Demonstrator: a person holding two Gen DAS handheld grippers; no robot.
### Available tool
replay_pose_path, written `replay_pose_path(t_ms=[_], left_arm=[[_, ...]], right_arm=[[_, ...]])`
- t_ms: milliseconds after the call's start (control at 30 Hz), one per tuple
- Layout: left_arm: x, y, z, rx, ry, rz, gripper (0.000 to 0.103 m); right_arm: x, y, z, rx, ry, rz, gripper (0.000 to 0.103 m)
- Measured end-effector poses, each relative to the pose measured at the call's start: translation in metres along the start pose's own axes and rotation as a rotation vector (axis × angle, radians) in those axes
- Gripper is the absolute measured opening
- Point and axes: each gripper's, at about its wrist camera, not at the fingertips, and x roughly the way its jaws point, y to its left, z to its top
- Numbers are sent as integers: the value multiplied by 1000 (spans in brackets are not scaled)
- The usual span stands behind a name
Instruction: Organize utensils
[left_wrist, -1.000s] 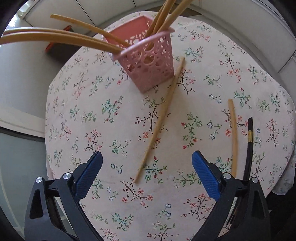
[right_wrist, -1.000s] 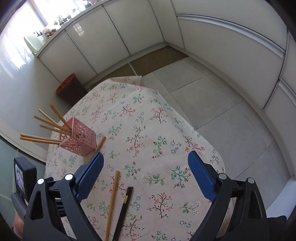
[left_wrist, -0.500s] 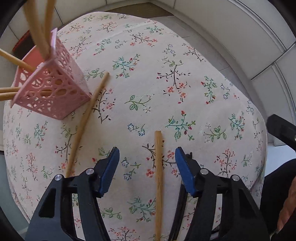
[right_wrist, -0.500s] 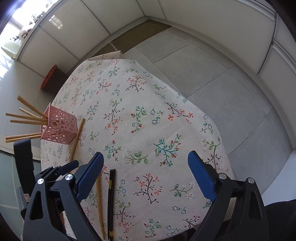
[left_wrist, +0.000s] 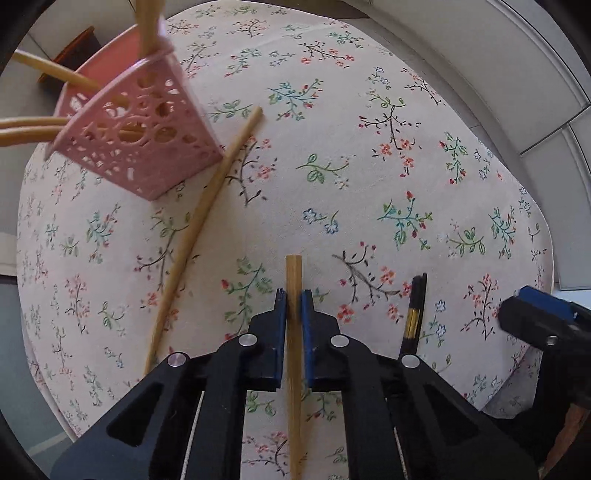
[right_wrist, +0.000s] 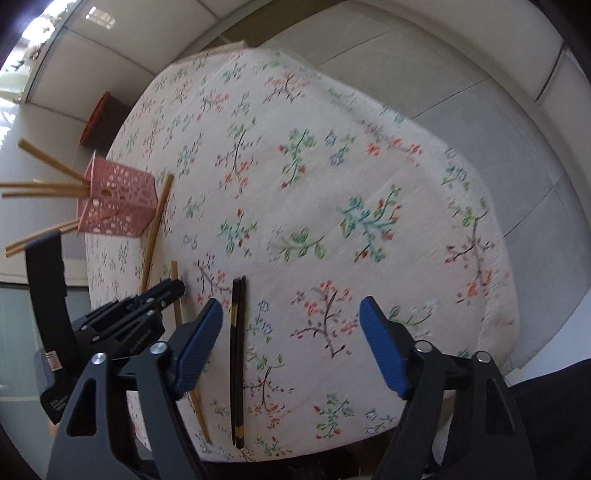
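At far left our pink holder (left_wrist: 136, 136) already carries several wooden chopsticks, so we judge the task partly done. One wooden chopstick (left_wrist: 199, 236) lies against its base. Our left gripper (left_wrist: 294, 301) has its fingers closed on another wooden stick (left_wrist: 293, 273) on the counter (left_wrist: 369, 129). The black pair (right_wrist: 237, 354) lies loose between our right gripper (right_wrist: 291, 345)'s wide-open, empty fingers.
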Motion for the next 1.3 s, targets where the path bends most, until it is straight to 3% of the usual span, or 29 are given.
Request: replay_pose_path(t_ms=[100,267,367,567,833,900,1067,1300], left_arm=[[-28,12,-11,-10,-55,0,7],[-75,46,-29,-83,-181,-28,7],[-90,53,-32,-100,-216,-36,7],[-106,51,-32,-84,-262,-67,7],[-107,51,-33,-84,-281,-79,8],[-108,50,-34,-78,-284,-74,8],[-120,46,-39,-65,-319,-79,8],[-154,50,-61,-99,-411,-98,7]], right_arm=[[16,18,-5,-6,56,7,35],[14,42,-1,-9,24,28,29],[18,43,1,8,31,-36,29],[40,35,-2,33,62,-117,18],[52,52,4,4,39,-180,15],[54,56,5,-9,27,-207,6],[49,48,4,6,-12,-106,4],[-23,41,-22,-102,-160,44,4]])
